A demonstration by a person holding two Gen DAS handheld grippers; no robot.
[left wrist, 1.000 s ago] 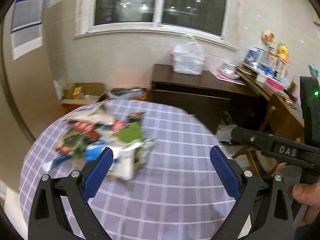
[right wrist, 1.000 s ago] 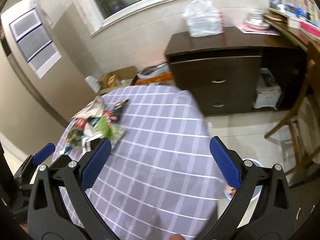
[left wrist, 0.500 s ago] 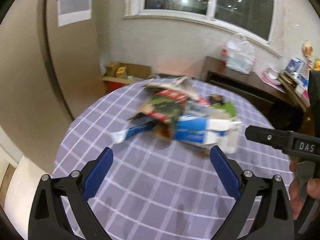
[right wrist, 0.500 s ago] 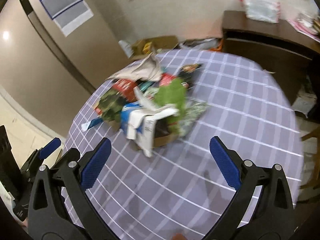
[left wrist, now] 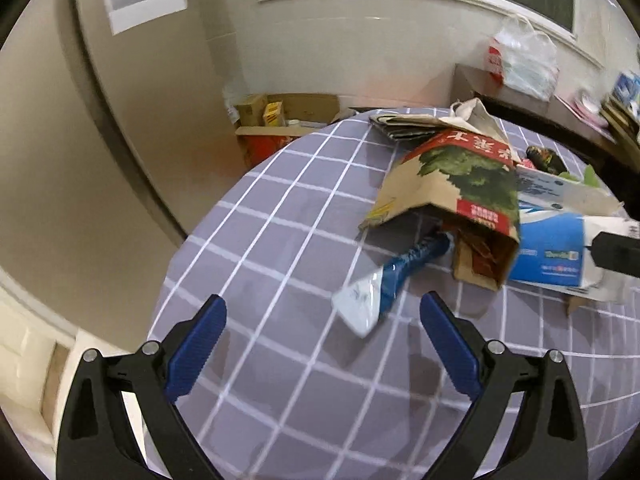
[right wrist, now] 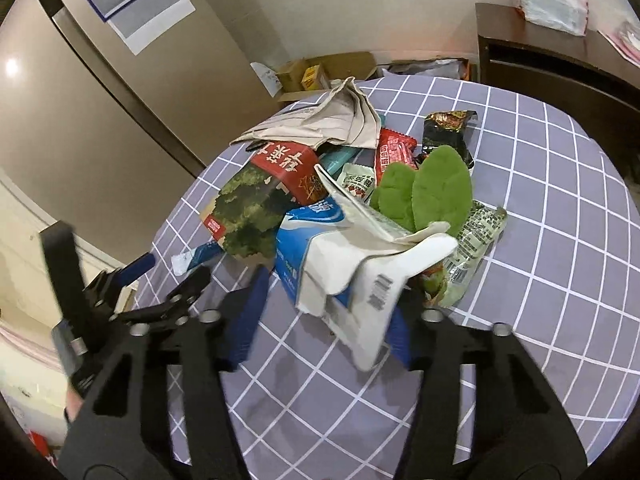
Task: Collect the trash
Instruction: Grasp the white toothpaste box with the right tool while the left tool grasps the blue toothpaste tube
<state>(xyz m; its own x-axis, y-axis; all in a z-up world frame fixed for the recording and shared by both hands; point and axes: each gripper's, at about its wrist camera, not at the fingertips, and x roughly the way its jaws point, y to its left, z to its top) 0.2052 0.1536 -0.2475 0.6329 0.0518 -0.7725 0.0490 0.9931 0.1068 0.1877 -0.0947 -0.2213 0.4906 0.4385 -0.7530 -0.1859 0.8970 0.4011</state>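
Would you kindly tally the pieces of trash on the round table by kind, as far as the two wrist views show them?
Cardboard cartons: 2, a red and green one and a blue and white one
Newspaper: 1
Green leaves: 2
Wrappers and sachets: at least 5, e.g. a blue one and a black one
Total: at least 10; some may lie hidden underneath.
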